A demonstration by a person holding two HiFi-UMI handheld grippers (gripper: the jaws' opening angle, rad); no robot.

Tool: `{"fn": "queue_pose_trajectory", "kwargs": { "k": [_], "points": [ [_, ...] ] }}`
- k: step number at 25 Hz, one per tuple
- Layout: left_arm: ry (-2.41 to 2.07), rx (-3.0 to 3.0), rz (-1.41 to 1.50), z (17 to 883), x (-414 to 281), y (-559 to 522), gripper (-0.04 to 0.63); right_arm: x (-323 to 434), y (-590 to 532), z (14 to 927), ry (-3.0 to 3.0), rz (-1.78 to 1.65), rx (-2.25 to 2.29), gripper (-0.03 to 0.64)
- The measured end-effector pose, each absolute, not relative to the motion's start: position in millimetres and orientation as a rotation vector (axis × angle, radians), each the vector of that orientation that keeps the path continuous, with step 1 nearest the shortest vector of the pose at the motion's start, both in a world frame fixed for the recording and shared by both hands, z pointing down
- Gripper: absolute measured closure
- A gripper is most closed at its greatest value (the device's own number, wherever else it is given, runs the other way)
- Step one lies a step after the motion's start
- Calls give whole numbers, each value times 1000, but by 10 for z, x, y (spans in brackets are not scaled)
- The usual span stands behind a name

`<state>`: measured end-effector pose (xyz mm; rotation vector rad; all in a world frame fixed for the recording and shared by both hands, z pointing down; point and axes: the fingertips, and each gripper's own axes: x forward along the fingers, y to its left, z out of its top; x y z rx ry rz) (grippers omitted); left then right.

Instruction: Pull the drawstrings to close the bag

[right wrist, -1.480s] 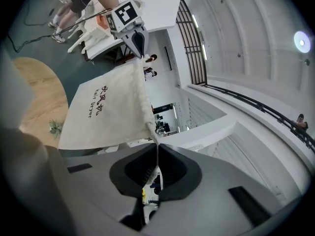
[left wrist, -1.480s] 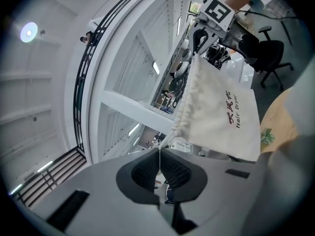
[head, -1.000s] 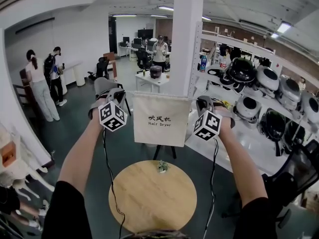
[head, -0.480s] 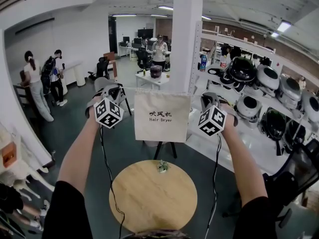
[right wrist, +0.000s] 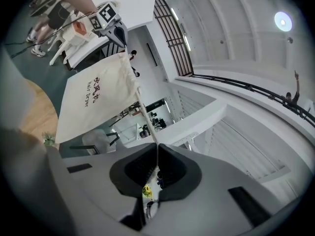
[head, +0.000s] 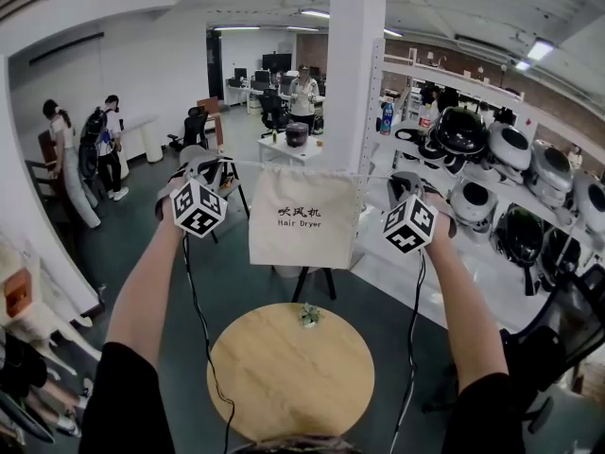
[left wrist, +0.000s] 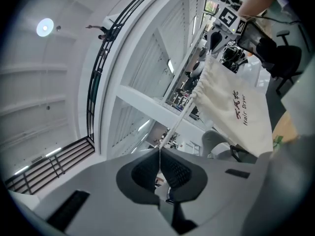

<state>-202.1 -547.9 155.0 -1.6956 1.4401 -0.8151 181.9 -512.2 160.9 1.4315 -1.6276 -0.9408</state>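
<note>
Above a round wooden table (head: 288, 372), at about chest height in front of the person, hangs a cream cloth drawstring bag (head: 302, 220) printed with dark characters and the words "Hair Dryer". It touches nothing below it and is carried only by its two thin white cords, which run out sideways from its puckered top edge. The left drawstring (left wrist: 179, 119) leads taut from the bag's gathered corner straight into the left gripper (left wrist: 159, 151), whose two dark ribbed pads are pressed together with the cord pinched in the seam between them. The right drawstring (right wrist: 146, 119) does the same on the other side: the right gripper (right wrist: 156, 156) has its jaws closed tight on the cord, with no gap visible.

From the head view, the left gripper (head: 219, 165) sits just off the bag's left side and the right gripper (head: 397, 180) off its right, each with its black-and-white marker cube facing the camera and both arms stretched forward. The bag hangs flat between the two, its lower hem well clear of the tabletop, where a small greenish object (head: 308, 317) lies near the far edge.

Behind the bag rises a white square pillar (head: 354, 64). To the right, white shelves carry rows of rounded black and white appliances (head: 510, 187). Several people (head: 76, 154) stand at the far left.
</note>
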Motion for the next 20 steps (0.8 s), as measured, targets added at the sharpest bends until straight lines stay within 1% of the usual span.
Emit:
{"fn": "queue_pose_trajectory", "kwargs": {
  "k": [20],
  "points": [
    [1453, -1704, -829, 1453, -2199, -5477, 575, 2034, -5161, 1563, -1636, -917, 1457, 611]
  ]
}}
